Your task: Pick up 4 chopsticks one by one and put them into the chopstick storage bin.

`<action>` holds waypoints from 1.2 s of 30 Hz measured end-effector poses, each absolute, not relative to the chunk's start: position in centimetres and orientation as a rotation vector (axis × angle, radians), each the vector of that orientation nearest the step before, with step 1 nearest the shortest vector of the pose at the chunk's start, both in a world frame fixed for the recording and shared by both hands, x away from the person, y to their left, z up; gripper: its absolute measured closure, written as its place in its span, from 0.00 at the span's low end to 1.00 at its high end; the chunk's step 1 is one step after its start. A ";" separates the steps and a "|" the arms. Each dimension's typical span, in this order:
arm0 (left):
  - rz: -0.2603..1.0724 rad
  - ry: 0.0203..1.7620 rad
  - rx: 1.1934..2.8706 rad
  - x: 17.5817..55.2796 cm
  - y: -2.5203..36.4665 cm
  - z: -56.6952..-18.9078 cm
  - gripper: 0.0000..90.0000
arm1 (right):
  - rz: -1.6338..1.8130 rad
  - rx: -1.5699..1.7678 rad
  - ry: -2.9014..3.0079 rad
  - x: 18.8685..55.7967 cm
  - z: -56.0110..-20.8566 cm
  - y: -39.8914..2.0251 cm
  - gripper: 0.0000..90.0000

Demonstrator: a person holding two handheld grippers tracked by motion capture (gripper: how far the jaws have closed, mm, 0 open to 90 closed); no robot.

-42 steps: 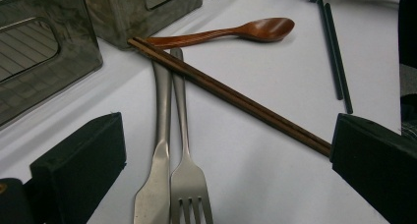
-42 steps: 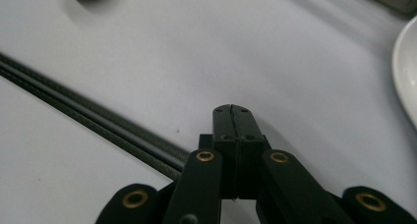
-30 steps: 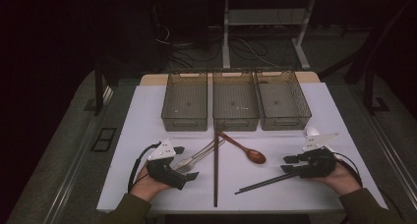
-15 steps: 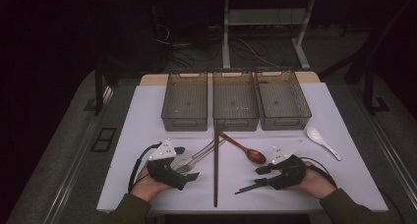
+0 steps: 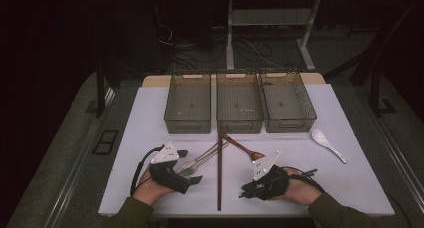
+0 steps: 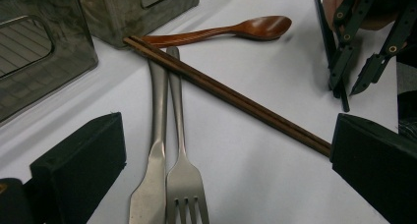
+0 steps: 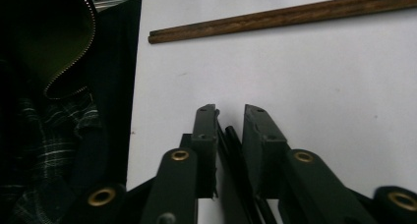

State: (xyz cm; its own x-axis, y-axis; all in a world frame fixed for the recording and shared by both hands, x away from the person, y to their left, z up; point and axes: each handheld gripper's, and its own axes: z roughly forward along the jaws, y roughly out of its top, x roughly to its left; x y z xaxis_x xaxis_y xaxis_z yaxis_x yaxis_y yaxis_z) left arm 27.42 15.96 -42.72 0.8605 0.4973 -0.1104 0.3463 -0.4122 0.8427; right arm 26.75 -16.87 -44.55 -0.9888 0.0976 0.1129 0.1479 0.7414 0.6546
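- Three clear bins stand in a row across from me: the left one [image 5: 187, 124], the middle one [image 5: 239, 124] and the right one [image 5: 290, 123], side by side.
- A white spoon [image 5: 328, 144] lies off to my right, below the right bin.
- A wooden spoon [image 5: 245, 149] lies slantwise below the middle bin.
- A pair of brown chopsticks [image 5: 219, 173] runs straight towards me, its far end by the wooden spoon's handle.
- A white table cover [image 5: 150, 118] lies under everything.

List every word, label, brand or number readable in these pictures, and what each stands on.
None can be read: the three bins, brown chopsticks, wooden spoon, knife, fork, white spoon and both grippers bear no legible print.
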 end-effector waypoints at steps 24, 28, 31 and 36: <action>0.195 0.614 2.042 27.4 16.0 -42.7 0.00 | -1.108 -0.149 -2.951 27.6 -44.5 -17.1 0.88; 0.196 0.615 2.041 27.4 16.0 -42.7 0.00 | -1.110 -0.167 -2.960 28.2 -44.5 -16.9 0.88; 0.195 0.618 2.039 27.4 16.0 -42.7 0.00 | -1.119 -0.177 -2.967 29.0 -44.6 -16.8 0.88; 0.196 0.614 2.040 27.4 16.0 -42.7 0.00 | -1.113 -0.262 -2.970 29.8 -44.5 -16.8 0.89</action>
State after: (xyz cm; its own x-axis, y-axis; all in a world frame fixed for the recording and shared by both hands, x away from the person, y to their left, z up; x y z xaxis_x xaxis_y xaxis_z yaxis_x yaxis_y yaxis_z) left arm 27.41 16.03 -42.69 0.8603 0.4982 -0.1079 0.3442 -0.4115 0.8439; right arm 29.82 -16.77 -44.49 -0.9856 0.1681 0.0191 0.1393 0.7421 0.6556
